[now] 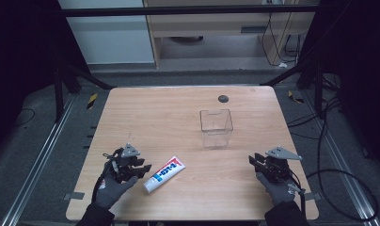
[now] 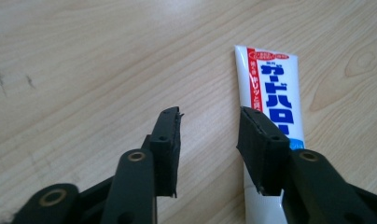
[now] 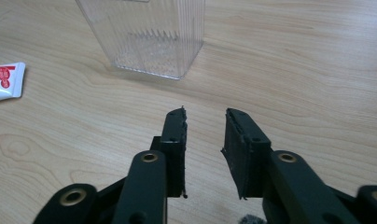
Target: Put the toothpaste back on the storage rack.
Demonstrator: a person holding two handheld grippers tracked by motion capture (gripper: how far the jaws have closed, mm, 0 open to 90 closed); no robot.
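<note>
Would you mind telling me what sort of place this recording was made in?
Probably a lab or data-collection workspace: a bare wooden table stands among loose floor cables and a dark metal frame, with just a toothpaste tube and a clear plastic container laid out.

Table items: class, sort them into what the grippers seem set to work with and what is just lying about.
Likely in play:
- toothpaste tube, beside the open left gripper
- clear container, ahead of the open right gripper

Just there:
- dark round spot on the table
</note>
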